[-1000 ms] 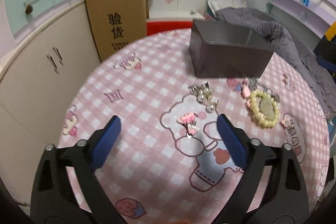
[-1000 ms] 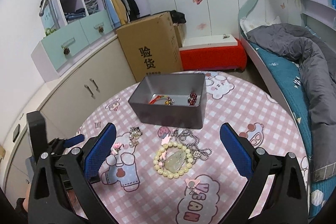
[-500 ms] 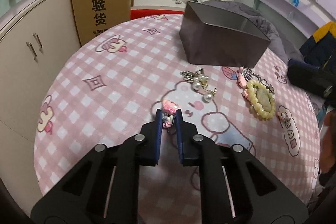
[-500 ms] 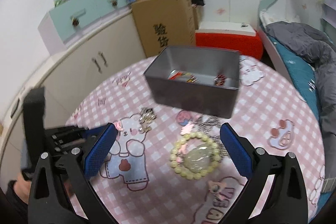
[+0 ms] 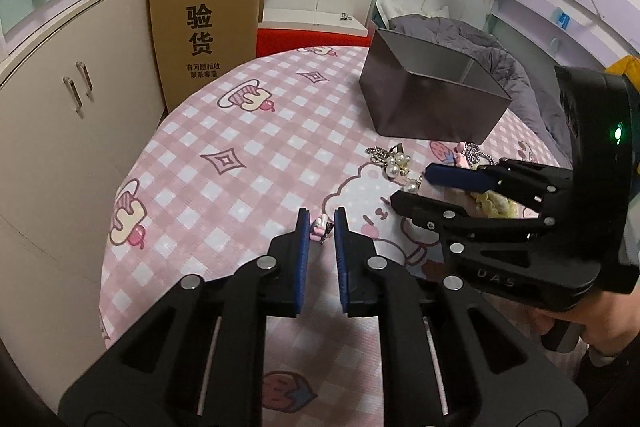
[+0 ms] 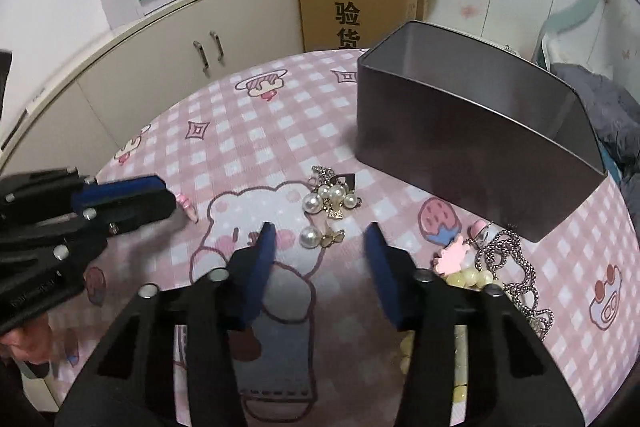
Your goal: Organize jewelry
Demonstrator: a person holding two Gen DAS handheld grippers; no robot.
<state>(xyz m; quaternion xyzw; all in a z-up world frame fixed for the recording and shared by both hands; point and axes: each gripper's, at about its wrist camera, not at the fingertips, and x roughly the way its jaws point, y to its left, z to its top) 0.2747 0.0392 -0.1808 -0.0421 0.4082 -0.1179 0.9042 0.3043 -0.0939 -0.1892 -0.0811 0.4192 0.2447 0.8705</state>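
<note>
Left gripper (image 5: 322, 223) pinches pink charm (image 5: 319, 227) near its pad tips, just above checked tablecloth (image 5: 240, 163); tiny, light, likely fragile, so grip gently; right gripper (image 6: 320, 239) half-open around pearl earring (image 6: 309, 237), round and slippery, better taken by its bow; grey tin (image 6: 460, 131) beyond; bedroom cabinets behind.

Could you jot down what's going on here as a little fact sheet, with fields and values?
Setting: round table with a pink checked cartoon cloth
Left gripper: shut on a small pink charm
Right gripper: open, pointed toward the pearl earrings
Container: grey metal box, open on top, standing on the table
Loose jewelry: pearl earrings, bead bracelet, silver chain, pink star charm
Background: cardboard box, cabinets, bed with grey duvet
</note>
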